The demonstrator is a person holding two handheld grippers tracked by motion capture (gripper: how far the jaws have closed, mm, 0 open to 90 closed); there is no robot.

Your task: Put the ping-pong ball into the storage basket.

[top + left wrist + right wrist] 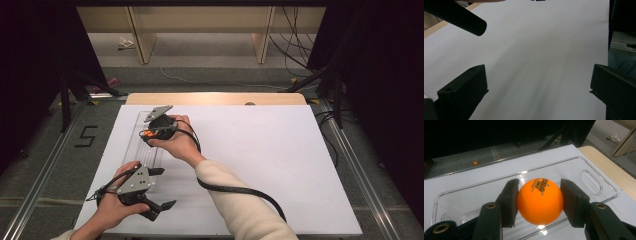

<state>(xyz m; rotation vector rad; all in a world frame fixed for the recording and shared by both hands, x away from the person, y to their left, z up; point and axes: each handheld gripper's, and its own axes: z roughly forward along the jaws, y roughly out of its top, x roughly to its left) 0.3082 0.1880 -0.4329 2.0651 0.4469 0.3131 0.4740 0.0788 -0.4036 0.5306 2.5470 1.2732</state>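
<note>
The right gripper (540, 202) had its two black jaws clamped on an orange ball (540, 201), one pad pressed to each side at about its widest part, which seemed the sensible hold for something round and smooth that would slip out of a grip placed higher or lower. The ball hung just above the clear plastic tray (596, 183), over the tray's floor and inside its rim, so it looked either about to be set down there or just lifted out; the pictures could not settle which. In the high view the right gripper (150, 134) sat over the far half of the tray (131, 145), the hand reaching across from the person's right, probably because the tray lay along the left side of the white sheet (260, 165) covering the table. The left gripper (162, 207) rested near the tray's near end, just beside it and pointing away from it toward the open sheet; its jaws stood wide apart with nothing between them, as its own view confirmed, so it appeared to be waiting out of the way rather than steadying the tray. A second small orange ball (475, 163) lay on the floor well beyond the tray's far side.
</note>
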